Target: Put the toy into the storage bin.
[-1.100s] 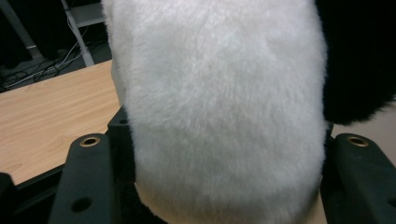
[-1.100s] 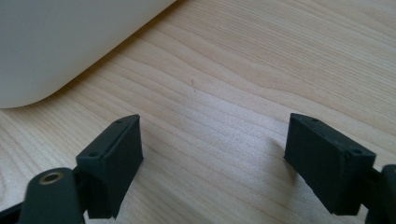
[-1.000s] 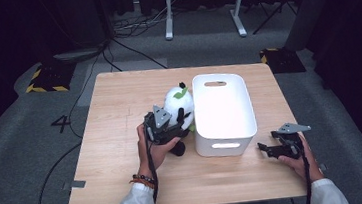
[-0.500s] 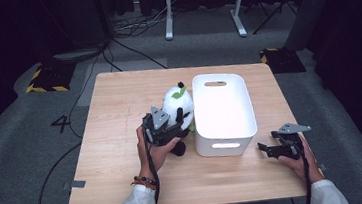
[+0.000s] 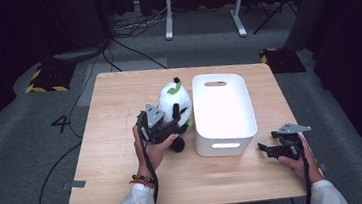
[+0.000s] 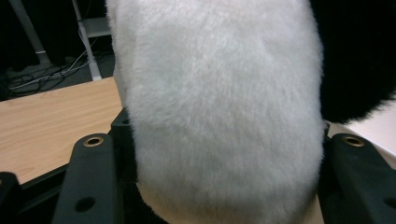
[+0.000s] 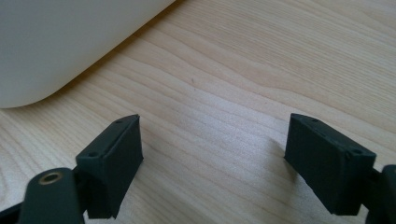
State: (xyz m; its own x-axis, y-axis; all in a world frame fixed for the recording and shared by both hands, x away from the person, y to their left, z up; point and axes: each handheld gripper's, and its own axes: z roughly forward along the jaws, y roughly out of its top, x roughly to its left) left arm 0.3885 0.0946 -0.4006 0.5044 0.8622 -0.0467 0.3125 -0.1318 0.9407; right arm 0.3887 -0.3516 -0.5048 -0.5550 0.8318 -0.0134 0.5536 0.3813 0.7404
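Fingers of the left gripper (image 5: 175, 120) clamp the plush toy (image 5: 175, 100) beside the empty white bin (image 5: 222, 110).

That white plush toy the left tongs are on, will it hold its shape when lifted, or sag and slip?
Probably soft: the plush toy is thick fur bulging between the left tongs, so it should squash rather than slip. Likely light for its bulk, being a stuffed toy. Its black limbs may dangle when raised toward the white bin.
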